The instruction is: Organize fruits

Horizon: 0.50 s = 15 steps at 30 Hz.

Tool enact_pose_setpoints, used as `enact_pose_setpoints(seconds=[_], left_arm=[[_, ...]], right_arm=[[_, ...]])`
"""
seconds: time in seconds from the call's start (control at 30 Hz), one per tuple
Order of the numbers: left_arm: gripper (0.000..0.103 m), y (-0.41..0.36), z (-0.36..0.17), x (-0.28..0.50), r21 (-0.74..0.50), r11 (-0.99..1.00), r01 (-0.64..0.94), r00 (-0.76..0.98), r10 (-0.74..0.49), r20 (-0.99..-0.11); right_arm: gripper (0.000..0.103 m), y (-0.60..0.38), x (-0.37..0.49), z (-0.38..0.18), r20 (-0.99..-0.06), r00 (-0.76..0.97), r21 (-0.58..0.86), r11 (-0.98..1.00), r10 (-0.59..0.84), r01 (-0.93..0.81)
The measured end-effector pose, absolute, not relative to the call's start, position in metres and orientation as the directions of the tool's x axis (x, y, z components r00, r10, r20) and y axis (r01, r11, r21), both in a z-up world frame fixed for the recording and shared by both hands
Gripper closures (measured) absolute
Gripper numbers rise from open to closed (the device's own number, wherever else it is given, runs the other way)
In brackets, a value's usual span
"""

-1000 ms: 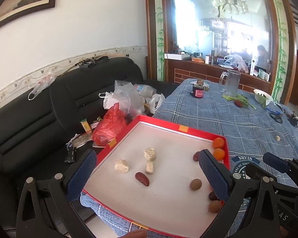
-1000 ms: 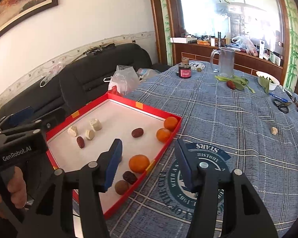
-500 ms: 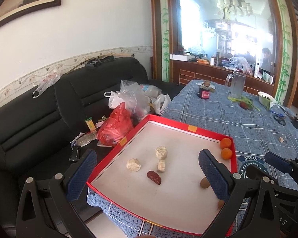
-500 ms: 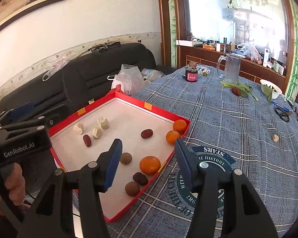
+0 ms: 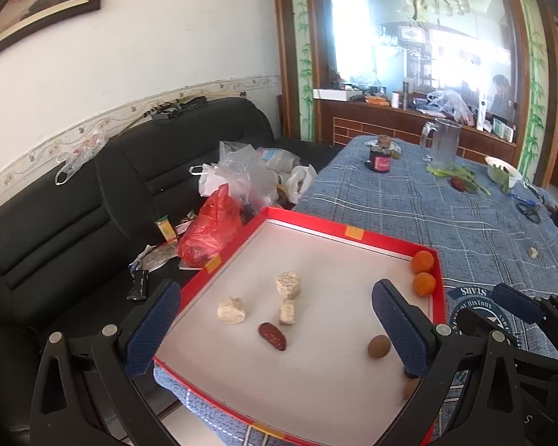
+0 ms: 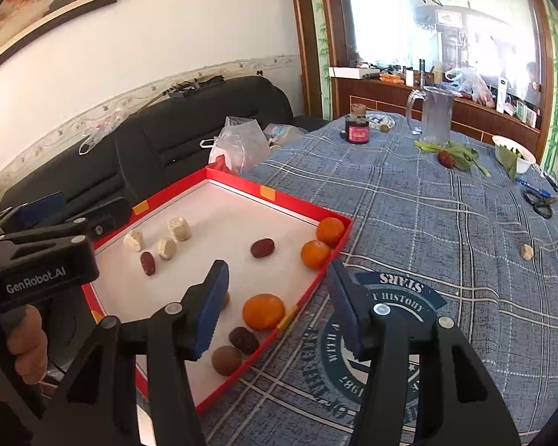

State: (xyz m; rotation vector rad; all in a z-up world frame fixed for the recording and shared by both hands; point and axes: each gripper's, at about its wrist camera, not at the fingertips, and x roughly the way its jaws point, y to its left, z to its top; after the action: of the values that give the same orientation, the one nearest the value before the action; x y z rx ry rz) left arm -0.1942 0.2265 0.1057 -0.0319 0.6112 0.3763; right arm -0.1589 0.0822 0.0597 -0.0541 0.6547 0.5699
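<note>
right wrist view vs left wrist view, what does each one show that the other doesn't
Only the right wrist view shows the large orange near the tray's close edge, the dark date beside it, and the hand holding the left gripper.

Only the left wrist view shows the red plastic bag and the clutter on the sofa seat.

Both show the red tray, two small oranges in its corner, three pale chunks, the glass pitcher, and open, empty grippers.

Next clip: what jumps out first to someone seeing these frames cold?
The red-rimmed tray at the near-left corner of the blue plaid tablecloth, with three oranges along its right side. Then the open right tool hovering over the tray's right edge.
</note>
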Motion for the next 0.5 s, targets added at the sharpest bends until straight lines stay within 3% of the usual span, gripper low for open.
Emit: enact_pose_setpoints(seconds=[0.5], left_arm=[[0.001,0.222,0.105,-0.188,0.079,0.944,-0.320,0.756,0.305,-0.579]], right_arm=[[0.046,0.076,-0.147,0.050,-0.611,0.619,0.180,0.848,0.494,-0.499]])
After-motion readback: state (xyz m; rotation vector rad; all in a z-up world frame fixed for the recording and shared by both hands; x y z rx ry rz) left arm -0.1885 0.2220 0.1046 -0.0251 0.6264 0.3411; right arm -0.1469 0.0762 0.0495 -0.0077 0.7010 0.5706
